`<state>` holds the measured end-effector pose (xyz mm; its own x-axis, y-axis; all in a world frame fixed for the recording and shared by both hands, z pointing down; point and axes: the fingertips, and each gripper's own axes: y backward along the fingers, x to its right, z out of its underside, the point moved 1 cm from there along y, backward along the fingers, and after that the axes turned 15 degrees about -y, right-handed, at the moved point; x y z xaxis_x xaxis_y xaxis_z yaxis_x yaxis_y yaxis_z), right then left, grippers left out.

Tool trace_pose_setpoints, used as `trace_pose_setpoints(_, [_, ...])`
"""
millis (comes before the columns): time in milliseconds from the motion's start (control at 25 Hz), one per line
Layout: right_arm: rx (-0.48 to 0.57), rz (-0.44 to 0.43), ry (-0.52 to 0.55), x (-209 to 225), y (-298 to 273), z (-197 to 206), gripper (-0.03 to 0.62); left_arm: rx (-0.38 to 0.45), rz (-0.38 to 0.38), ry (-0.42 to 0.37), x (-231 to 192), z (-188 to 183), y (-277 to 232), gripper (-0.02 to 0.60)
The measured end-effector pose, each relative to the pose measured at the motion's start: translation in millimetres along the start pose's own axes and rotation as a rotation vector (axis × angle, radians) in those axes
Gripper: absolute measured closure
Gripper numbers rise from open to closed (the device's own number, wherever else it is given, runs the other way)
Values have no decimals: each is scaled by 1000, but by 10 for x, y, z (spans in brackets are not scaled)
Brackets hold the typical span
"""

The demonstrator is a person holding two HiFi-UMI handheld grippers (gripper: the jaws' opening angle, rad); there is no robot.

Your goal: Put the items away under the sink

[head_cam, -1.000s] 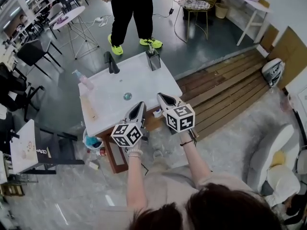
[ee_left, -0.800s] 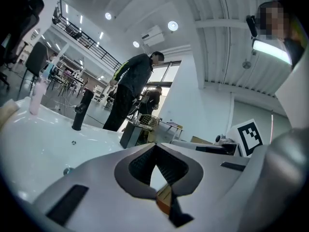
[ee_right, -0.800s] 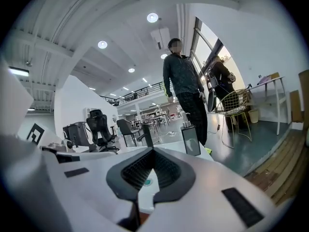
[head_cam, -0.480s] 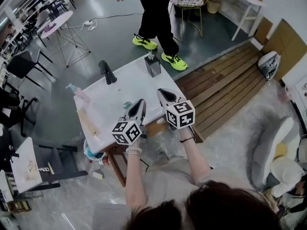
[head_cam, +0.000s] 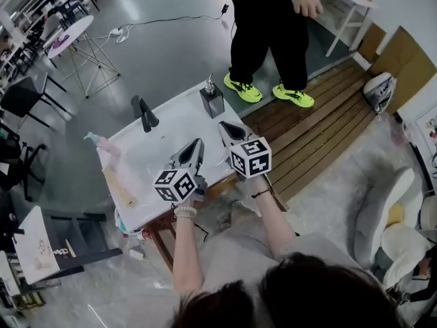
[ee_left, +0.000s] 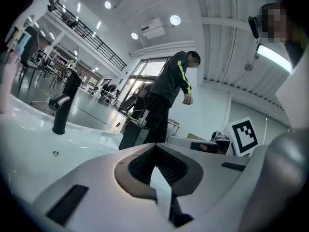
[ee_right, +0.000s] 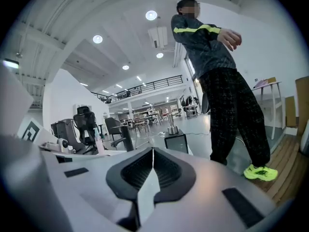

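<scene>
Grey polished floor (head_cam: 164, 39), wooden decking (head_cam: 321, 135) (slatted), round side table (head_cam: 67, 34) beyond.

Dark dispenser (head_cam: 212, 102) upright on counter (head_cam: 171, 130)

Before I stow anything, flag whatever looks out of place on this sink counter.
Nothing stands out. The black faucet, soap dispenser and pink bottle appear upright on the white counter, with no spill visible. The left gripper and right gripper are shut and empty over its near edge.
</scene>
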<state>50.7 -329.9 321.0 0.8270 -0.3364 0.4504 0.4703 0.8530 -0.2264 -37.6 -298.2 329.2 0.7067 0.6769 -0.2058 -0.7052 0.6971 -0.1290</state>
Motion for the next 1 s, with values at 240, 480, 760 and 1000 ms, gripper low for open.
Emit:
trace_pose_setpoints(240, [-21,-5,-5,210,-266,-99,574,-10,-9,39,-146,12,-269,580])
trace_pose_setpoints(480, [-46,0,-14,340,-488,-109,456,-11,-23,75,-259,30,-425,580])
trace_pose_setpoints(760, [-37,44,15,458,-699,-105,347,-17,-60,91,-426,59,-447,580])
trace_pose_setpoints(1000, [-56,52,37,520,-899,-68,269,-3,-86,110,-586,38,-492,580])
